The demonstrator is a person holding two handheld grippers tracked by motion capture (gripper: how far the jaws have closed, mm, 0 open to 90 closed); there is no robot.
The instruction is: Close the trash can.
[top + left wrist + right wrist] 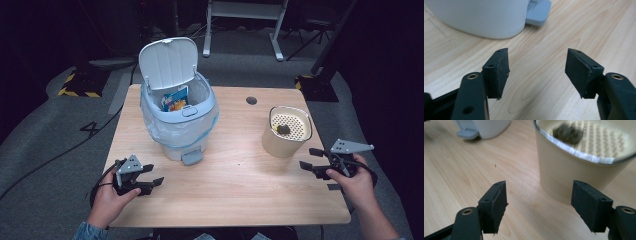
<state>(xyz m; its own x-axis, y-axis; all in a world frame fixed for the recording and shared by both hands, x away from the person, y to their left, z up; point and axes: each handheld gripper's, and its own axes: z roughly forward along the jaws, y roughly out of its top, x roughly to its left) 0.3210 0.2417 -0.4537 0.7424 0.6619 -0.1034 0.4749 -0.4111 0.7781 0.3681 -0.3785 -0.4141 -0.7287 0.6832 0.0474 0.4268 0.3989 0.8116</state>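
A white pedal bin [180, 112] with a pale blue rim stands on the wooden table [235, 190], lid raised, with a colourful packet [175, 100] inside its liner. A beige container [286, 131] with a perforated insert holds a dark clump [283, 129] at the right. My left gripper [152, 174] rests open near the front left corner, just short of the bin's base [486, 20] and pedal [537, 12]. My right gripper [310, 158] is open beside the beige container [574, 167], its jaws empty. The dark clump [569, 132] lies just past the container's rim.
A cable hole [251, 100] sits in the table's far side. A small dark speck [495, 165] lies on the wood between bin and container. A white desk frame [245, 25] stands on the grey floor beyond the table.
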